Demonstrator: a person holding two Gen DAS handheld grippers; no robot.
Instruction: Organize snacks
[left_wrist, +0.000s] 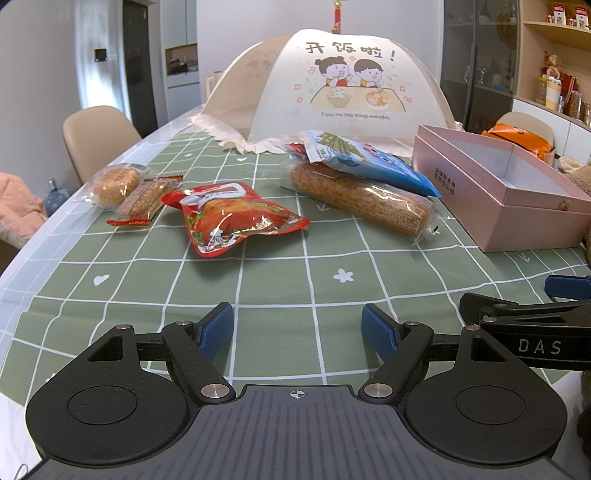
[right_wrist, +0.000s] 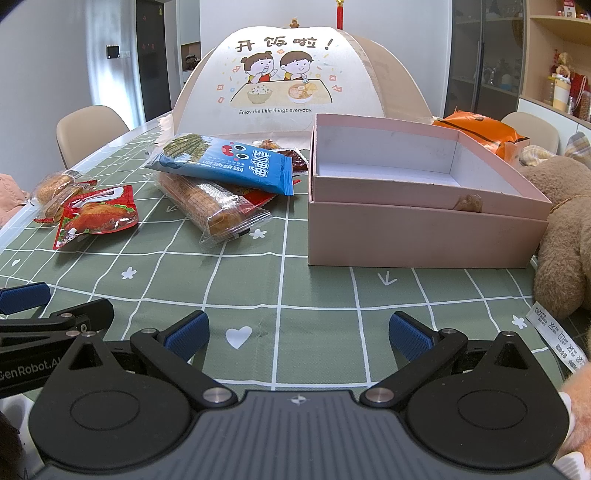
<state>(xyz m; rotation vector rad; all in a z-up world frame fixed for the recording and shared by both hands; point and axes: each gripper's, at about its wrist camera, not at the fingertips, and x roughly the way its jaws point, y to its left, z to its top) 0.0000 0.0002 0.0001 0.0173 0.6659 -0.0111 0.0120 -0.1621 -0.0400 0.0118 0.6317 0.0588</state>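
Snacks lie on a green checked tablecloth (left_wrist: 280, 280). A red chicken-leg pouch (left_wrist: 232, 218) (right_wrist: 98, 216) lies in the middle. A long bread in clear wrap (left_wrist: 360, 199) (right_wrist: 207, 206) lies under a blue seaweed snack bag (left_wrist: 365, 162) (right_wrist: 225, 162). Two small wrapped pastries (left_wrist: 125, 192) (right_wrist: 55, 192) lie far left. An open, empty pink box (left_wrist: 509, 192) (right_wrist: 417, 206) stands at the right. My left gripper (left_wrist: 297, 332) is open and empty above the near cloth. My right gripper (right_wrist: 297, 334) is open and empty, in front of the box.
A white mesh food cover (left_wrist: 332, 88) (right_wrist: 295, 77) stands behind the snacks. A brown plush toy (right_wrist: 565, 236) sits right of the box. An orange bag (right_wrist: 480, 133) lies behind the box. Beige chairs (left_wrist: 98, 136) stand at the table's left side.
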